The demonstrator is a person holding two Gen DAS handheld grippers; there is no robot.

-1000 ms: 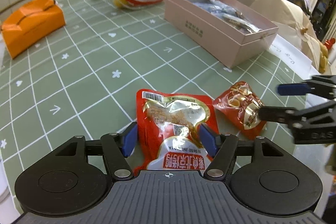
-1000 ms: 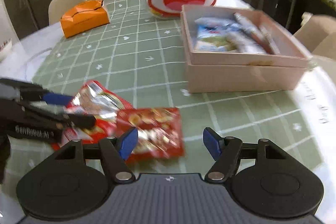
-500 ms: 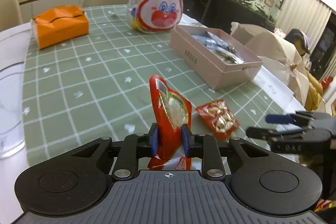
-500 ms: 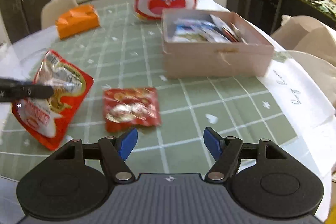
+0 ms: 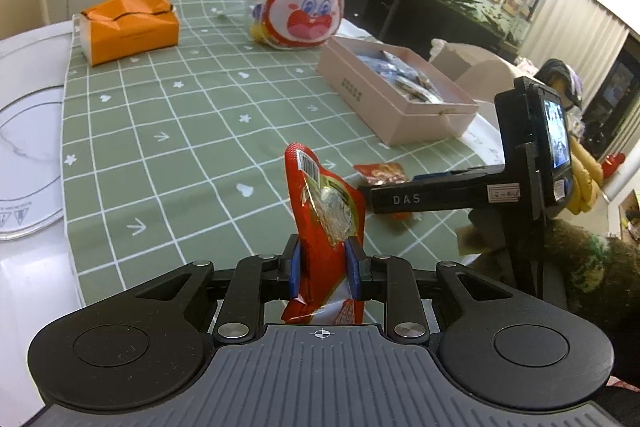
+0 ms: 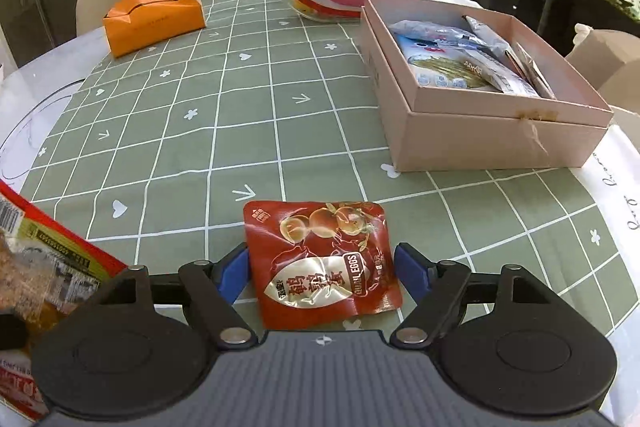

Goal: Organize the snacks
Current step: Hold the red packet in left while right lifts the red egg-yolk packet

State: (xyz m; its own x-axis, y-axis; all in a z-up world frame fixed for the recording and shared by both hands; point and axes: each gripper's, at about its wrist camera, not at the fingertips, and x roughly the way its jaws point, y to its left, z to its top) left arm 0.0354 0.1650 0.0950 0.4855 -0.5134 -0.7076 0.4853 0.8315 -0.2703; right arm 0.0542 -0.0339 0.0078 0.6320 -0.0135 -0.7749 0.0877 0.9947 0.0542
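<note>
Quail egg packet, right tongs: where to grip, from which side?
The quail egg packet lies flat on the green tablecloth, its near half already between the open right tongs. Probably best to pinch across its two side edges, low and from the near side. It looks thin and limp, so close just above the cloth.

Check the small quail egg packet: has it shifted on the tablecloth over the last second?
Cannot tell. The quail egg packet lies flat on the tablecloth, short of the pink box, as before; only the cameras clearly moved.
</note>
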